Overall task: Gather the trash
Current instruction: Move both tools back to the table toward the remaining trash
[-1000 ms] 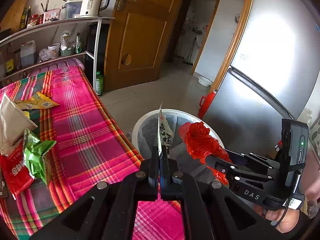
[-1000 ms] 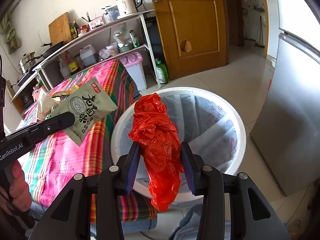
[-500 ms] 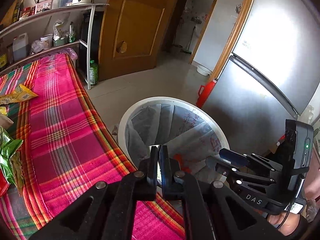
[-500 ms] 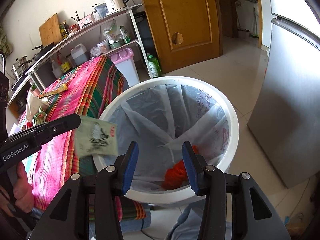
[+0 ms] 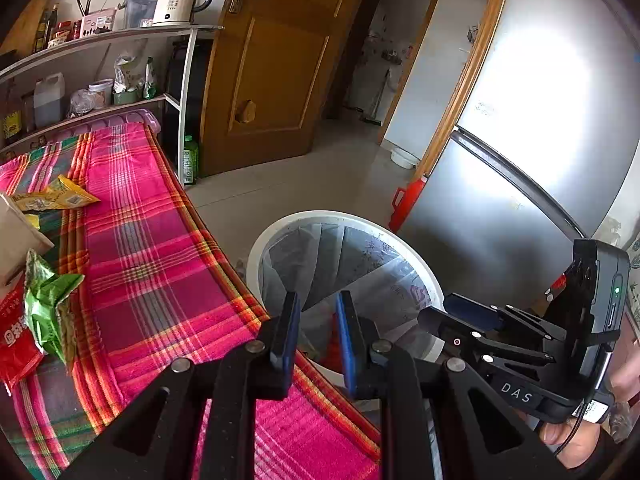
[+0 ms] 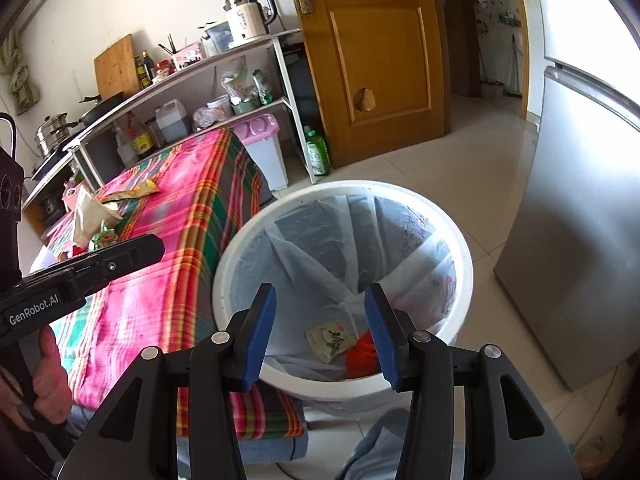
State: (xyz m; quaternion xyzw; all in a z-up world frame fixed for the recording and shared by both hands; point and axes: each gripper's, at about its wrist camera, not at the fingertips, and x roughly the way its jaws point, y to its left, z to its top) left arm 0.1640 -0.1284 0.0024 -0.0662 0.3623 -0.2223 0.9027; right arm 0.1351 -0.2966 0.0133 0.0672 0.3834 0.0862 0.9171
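Observation:
A white trash bin (image 6: 460, 248) lined with a clear bag stands on the floor beside the table; it also shows in the left wrist view (image 5: 276, 232). Inside it lie a pale green snack packet (image 6: 330, 340) and a red plastic bag (image 6: 360, 358). My right gripper (image 6: 320, 328) is open and empty above the bin's near rim. My left gripper (image 5: 316, 328) is open and empty over the table edge next to the bin. More wrappers lie on the plaid tablecloth (image 5: 160, 264): a green one (image 5: 48, 304), a red one (image 5: 16, 336), a yellow one (image 5: 52, 196).
A beige paper bag (image 5: 16, 240) sits at the table's left. A silver fridge (image 6: 580, 240) stands right of the bin. A shelf rack with a kettle (image 6: 248, 16), a pink bin (image 6: 264, 148) and a wooden door (image 6: 376, 60) stand behind.
The right gripper let go of the red bag and the left gripper let go of the green packet; both fell into the bin. The left jaws went from shut to open.

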